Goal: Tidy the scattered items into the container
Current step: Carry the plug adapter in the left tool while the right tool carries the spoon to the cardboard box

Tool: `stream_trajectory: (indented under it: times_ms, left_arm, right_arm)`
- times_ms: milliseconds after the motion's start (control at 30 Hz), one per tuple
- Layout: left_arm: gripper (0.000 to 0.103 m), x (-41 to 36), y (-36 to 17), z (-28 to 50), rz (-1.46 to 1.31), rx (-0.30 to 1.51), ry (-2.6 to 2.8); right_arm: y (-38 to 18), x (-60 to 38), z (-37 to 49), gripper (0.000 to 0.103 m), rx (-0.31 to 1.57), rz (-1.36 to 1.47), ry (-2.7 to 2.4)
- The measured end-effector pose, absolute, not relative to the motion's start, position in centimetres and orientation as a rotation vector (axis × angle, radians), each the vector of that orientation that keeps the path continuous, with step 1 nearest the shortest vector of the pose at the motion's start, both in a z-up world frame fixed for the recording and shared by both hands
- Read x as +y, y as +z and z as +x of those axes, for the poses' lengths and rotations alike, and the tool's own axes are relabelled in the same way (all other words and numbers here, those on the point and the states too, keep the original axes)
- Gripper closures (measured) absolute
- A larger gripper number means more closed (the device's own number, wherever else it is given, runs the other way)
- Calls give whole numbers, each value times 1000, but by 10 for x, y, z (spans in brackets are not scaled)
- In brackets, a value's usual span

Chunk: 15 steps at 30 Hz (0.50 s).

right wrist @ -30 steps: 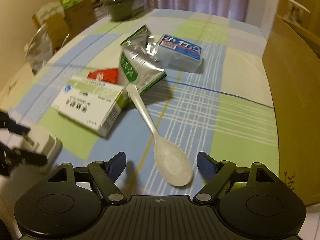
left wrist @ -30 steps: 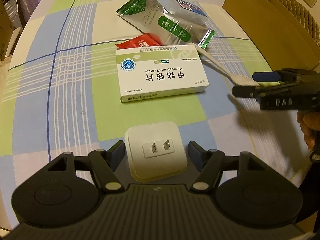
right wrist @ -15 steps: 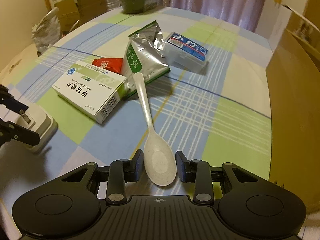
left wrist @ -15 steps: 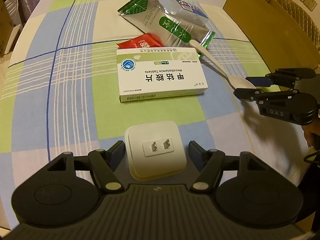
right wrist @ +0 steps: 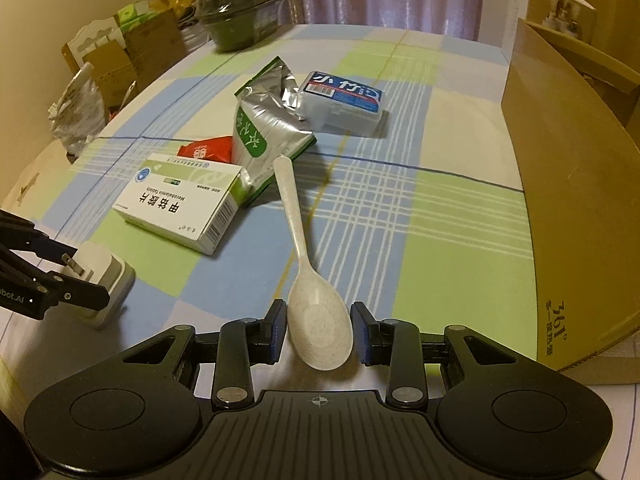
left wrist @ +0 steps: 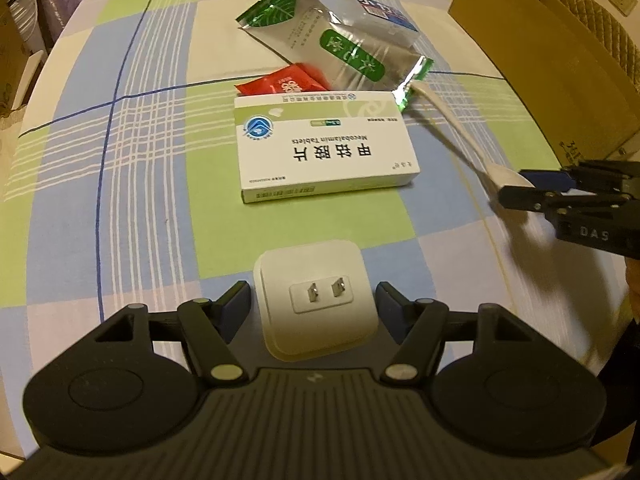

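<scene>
The right gripper (right wrist: 319, 334) has its 2 pads closed on the bowl of the spoon (right wrist: 316, 312); the bowl sits pinched between them, and the handle runs away from the jaws toward the foil pouch (right wrist: 266, 128). In the left wrist view the same gripper (left wrist: 520, 188) comes in from the right edge with the spoon (left wrist: 452, 128) in its tips, the handle end lying just beside the pouch (left wrist: 340, 46).

The left gripper (left wrist: 314, 306) has its jaws spread, 1 finger on each side of the charger (left wrist: 316, 304); there is a visible gap between each pad and the charger's sides, so nothing is pinched. The charger lies on the tablecloth (left wrist: 120, 184) with its 2 prongs up. From the right wrist view the left gripper (right wrist: 82, 270) straddles the charger (right wrist: 110, 280) at the left edge.

Taking the pill box (left wrist: 324, 146) as landmark: the charger is near it on the camera's side, the red sachet (left wrist: 286, 84) pokes out from behind it, the pouch lies beyond and touches its far right corner, and the spoon crosses to its right. A blue-labelled pack (right wrist: 344, 100) lies past the pouch. The carton (right wrist: 576, 184) stands well to the right of the pill box (right wrist: 180, 200), at the table's edge
</scene>
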<state>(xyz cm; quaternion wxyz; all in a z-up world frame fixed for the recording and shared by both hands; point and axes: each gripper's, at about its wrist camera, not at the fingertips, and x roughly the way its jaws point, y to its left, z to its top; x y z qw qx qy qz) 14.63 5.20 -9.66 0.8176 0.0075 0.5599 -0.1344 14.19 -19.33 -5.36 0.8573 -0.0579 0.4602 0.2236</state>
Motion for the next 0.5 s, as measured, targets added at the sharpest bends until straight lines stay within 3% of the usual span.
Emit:
stream_trajectory:
  times_ms: [500]
  left_arm:
    - [45,49,-77,139,27,1167,-287]
  right_arm:
    - [-33,-205,125,66,925,-55,453]
